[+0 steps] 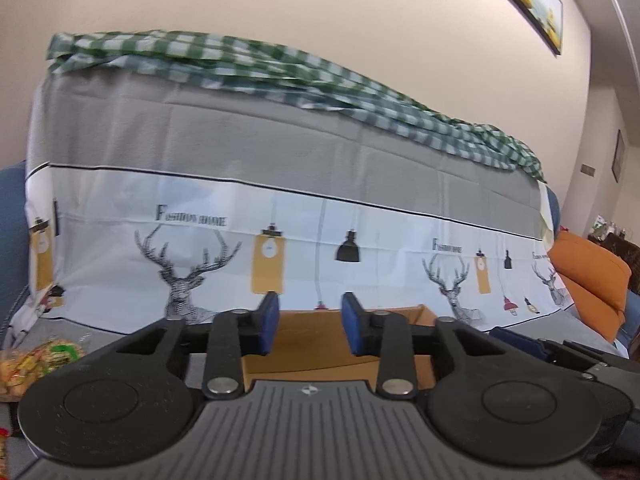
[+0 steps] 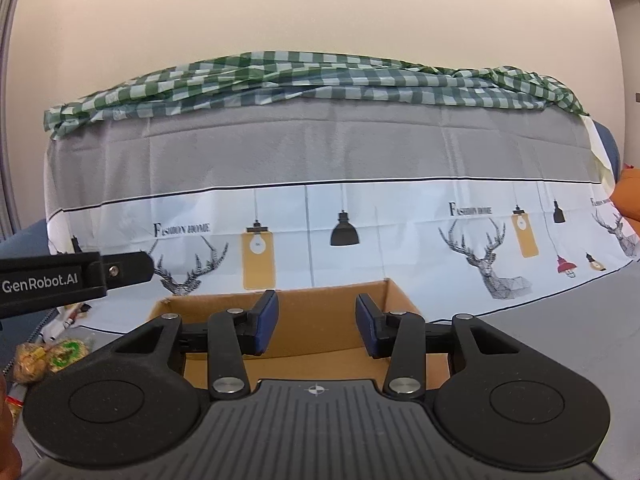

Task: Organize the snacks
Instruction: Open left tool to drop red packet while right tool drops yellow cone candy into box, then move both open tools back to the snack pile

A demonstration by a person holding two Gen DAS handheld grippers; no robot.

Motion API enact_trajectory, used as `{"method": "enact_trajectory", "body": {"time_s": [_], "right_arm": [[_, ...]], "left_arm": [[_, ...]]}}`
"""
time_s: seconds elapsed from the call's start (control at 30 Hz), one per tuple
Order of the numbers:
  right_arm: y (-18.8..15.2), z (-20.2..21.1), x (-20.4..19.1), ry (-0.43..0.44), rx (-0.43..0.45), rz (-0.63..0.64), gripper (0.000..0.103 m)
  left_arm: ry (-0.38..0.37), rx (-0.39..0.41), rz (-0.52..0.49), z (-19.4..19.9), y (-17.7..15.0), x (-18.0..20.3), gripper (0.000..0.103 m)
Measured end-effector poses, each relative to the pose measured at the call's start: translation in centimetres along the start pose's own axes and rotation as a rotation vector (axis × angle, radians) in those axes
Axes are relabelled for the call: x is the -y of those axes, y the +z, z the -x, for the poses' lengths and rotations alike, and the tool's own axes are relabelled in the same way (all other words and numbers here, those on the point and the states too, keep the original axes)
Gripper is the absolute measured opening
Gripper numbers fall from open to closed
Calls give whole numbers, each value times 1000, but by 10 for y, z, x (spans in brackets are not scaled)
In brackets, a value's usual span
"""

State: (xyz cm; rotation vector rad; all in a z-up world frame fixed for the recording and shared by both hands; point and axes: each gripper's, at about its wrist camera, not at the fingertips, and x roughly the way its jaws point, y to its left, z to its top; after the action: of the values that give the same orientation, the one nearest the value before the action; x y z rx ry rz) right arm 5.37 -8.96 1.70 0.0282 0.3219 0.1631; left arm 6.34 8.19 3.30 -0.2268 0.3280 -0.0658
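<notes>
Both grippers pointed at an open cardboard box (image 2: 320, 320) on a grey-covered surface, in front of a sofa back draped with a deer-and-lamp printed cloth (image 2: 320, 220). A green checked cloth (image 2: 320, 80) lay along the top of the sofa back.

Left gripper (image 1: 310, 326): jaws partly open, a clear gap between the blue pads, nothing held. Box interior visible through the gap.

Right gripper (image 2: 316, 324): jaws partly open, gap a little wider than the left's, nothing between the pads. It hovered over the near edge of the box.

Snacks: a clear bag of yellow and green wrapped snack packets (image 1: 40, 360) lay on the surface at the left, beside the box, outside it. Same bag showed at the left edge of the right wrist view (image 2: 52, 358). No snacks could be seen in the visible part of the box.

An orange cushion (image 1: 588, 280) sat at the far right.
</notes>
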Motion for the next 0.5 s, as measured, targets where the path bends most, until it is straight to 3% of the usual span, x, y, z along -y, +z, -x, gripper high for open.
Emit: {"method": "enact_trajectory", "body": {"time_s": [0.23,0.5], "right_arm": [[3,5,-37,67,9,-5,44],[3,9,-88,152,6,1,37]], "left_arm": [[50,-24,45,14,1,-45,30],[110,-66,116,23,-1,-90,30]]}}
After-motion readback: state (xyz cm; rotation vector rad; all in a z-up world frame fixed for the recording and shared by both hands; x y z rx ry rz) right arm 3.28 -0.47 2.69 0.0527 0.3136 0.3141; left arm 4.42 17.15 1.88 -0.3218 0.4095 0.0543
